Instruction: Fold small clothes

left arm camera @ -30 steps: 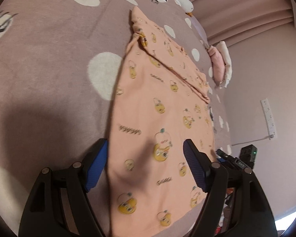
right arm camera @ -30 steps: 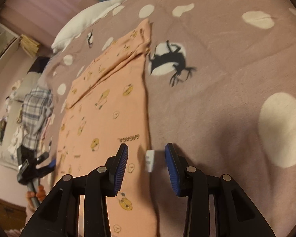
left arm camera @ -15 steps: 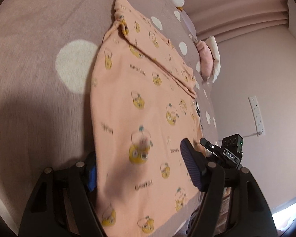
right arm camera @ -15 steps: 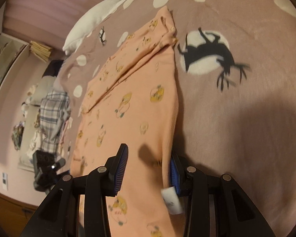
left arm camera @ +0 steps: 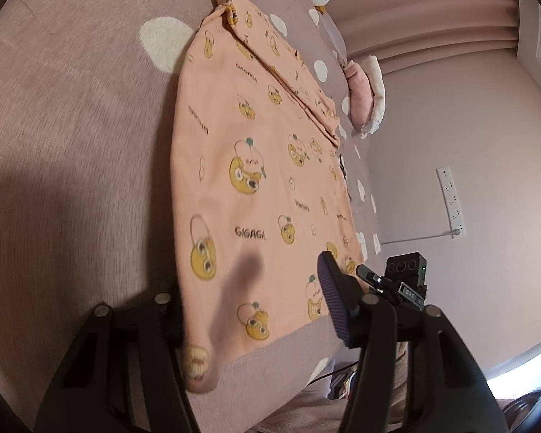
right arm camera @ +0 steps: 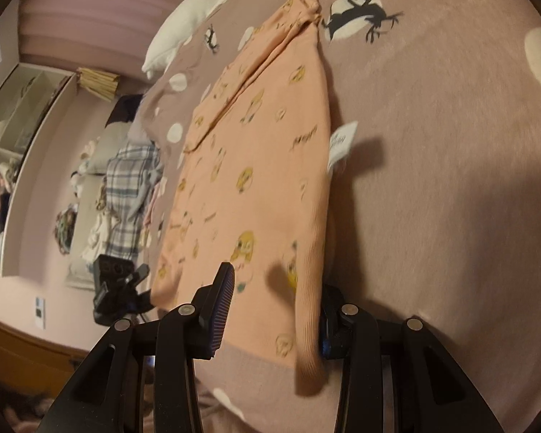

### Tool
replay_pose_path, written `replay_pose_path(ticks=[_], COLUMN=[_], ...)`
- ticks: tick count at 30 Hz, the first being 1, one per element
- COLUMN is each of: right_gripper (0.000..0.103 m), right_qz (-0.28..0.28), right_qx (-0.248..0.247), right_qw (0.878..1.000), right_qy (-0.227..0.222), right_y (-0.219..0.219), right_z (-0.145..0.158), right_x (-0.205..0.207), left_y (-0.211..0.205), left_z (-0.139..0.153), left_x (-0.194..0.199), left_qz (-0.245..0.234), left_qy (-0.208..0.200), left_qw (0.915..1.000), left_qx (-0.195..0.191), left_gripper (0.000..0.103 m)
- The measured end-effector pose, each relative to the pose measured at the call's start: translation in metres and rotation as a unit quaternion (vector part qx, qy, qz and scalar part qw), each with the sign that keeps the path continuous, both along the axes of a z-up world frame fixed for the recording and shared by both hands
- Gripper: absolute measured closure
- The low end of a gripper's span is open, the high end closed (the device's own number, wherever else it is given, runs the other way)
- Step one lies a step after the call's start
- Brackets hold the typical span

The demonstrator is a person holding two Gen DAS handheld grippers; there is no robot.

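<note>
Both grippers are advancing onto the near hem corners of the peach cotton garment with yellow cartoon prints [left arm camera: 256, 166], lying flat near the mauve spotted bed [left arm camera: 72, 126] edge. Left gripper [left arm camera: 256, 299] jaws are closing around its corner; right gripper [right arm camera: 270, 306] jaws are straddling theirs part-open, readying a fold.

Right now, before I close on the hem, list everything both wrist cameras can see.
Garment: one, peach with yellow cartoon prints, flat on the blanket, near corners between the jaws.
Tag: one, white, at the garment's side edge.
Blanket: one, mauve with white spots.
Plush toy: one, white, far end.
Plaid cloth: one, grey-white, beside the bed.
Power strip: one, white, on the wall.
Left gripper: black, closing around a corner.
Right gripper: black, straddling the other corner.
</note>
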State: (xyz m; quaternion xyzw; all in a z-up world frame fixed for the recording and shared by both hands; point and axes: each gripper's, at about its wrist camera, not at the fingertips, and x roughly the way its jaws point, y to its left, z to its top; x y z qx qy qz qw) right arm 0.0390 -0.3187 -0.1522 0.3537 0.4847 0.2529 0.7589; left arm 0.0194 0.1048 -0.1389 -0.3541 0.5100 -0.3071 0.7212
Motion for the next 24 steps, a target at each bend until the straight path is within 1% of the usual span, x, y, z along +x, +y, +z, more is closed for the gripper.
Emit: replay_pose_path(ticks=[2, 4, 5, 6, 7, 8, 11, 14, 17, 22, 24], right_gripper=[0.064, 0.064, 0.066, 0.069, 0.076, 0.082, 0.093, 0.094, 0.094, 0.094, 0.094], right_qz=[-0.003, -0.008, -0.009, -0.009, -0.010, -0.010, -0.011, -0.014, -0.015, -0.021, -0.022], right_qx=[-0.005, -0.006, -0.008, -0.014, -0.024, -0.035, -0.039, -0.019, 0.005, 0.036, 0.044], right_qw=[1.000, 1.000, 1.000, 1.000, 1.000, 0.999, 0.999, 0.999, 0.998, 0.994, 0.992], right_qy=[-0.004, -0.006, -0.009, -0.014, -0.016, -0.016, -0.020, -0.033, -0.067, -0.104, -0.115], right_y=[0.002, 0.003, 0.003, 0.005, 0.007, 0.009, 0.009, 0.007, 0.008, 0.010, 0.013], right_z=[0.000, 0.000, 0.000, 0.001, 0.001, 0.001, -0.001, 0.003, 0.016, 0.035, 0.041], right_x=[0.002, 0.007, 0.009, 0.012, 0.012, 0.013, 0.012, 0.009, 0.010, 0.019, 0.022], left_y=[-0.001, 0.000, 0.001, 0.003, 0.005, 0.006, 0.012, 0.015, 0.016, 0.008, 0.006], left_z=[-0.003, -0.010, -0.013, -0.016, -0.018, -0.019, -0.018, -0.011, -0.002, 0.014, 0.020], left_x=[0.004, 0.008, 0.009, 0.010, 0.010, 0.009, 0.004, 0.003, 0.008, 0.017, 0.021], left_qz=[0.004, 0.015, 0.021, 0.029, 0.033, 0.036, 0.036, 0.036, 0.037, 0.030, 0.029], left_qy=[0.007, 0.022, 0.030, 0.038, 0.042, 0.044, 0.045, 0.037, 0.026, 0.003, -0.006], left_qw=[0.9999, 0.9996, 0.9993, 0.9988, 0.9986, 0.9984, 0.9976, 0.9969, 0.9958, 0.9948, 0.9948], left_qx=[0.008, 0.008, 0.005, 0.001, -0.001, -0.005, -0.037, -0.059, -0.080, -0.097, -0.097], left_gripper=[0.060, 0.081, 0.085, 0.093, 0.097, 0.097, 0.098, 0.098, 0.098, 0.098, 0.098])
